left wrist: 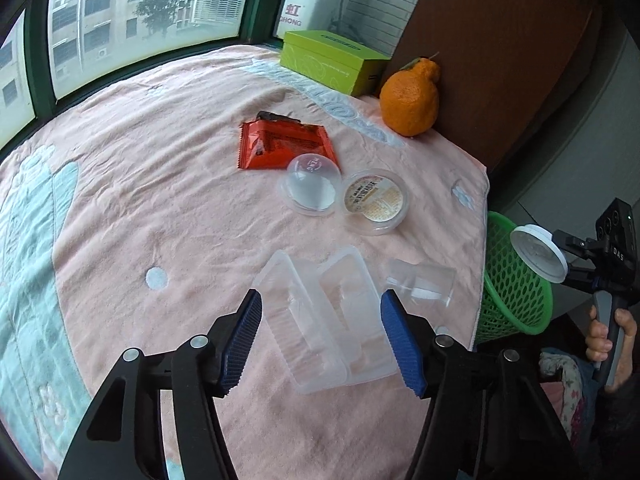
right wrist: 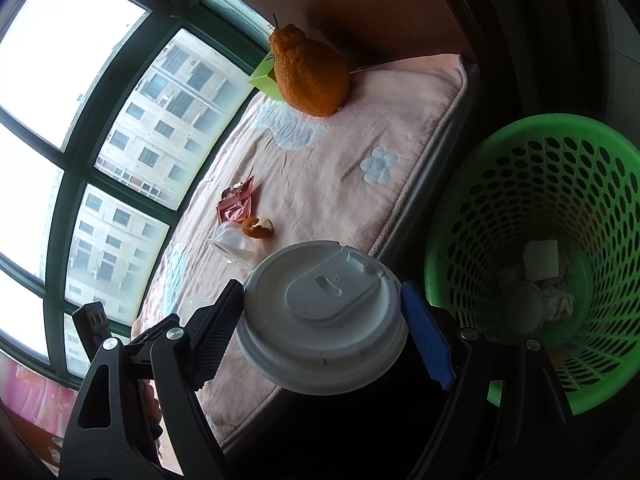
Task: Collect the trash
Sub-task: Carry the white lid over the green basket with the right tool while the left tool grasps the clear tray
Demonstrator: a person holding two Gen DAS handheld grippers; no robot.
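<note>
My left gripper (left wrist: 320,336) is open, its jaws standing either side of a clear plastic tray (left wrist: 320,320) lying on the pink blanket (left wrist: 160,200). Beyond it lie a red wrapper (left wrist: 284,146), a clear dome lid (left wrist: 310,184), a small labelled cup (left wrist: 376,202) and a clear plastic cup on its side (left wrist: 424,282). My right gripper (right wrist: 322,316) is shut on a white cup lid (right wrist: 320,316), held beside the green mesh basket (right wrist: 500,208). The right gripper with the lid also shows in the left wrist view (left wrist: 540,254), over the basket (left wrist: 512,280).
An orange citrus fruit (left wrist: 410,100) and a green box (left wrist: 334,60) sit at the blanket's far edge by a brown wall. Windows run along the far side. The basket holds some crumpled paper (right wrist: 540,276) and stands off the blanket's right edge.
</note>
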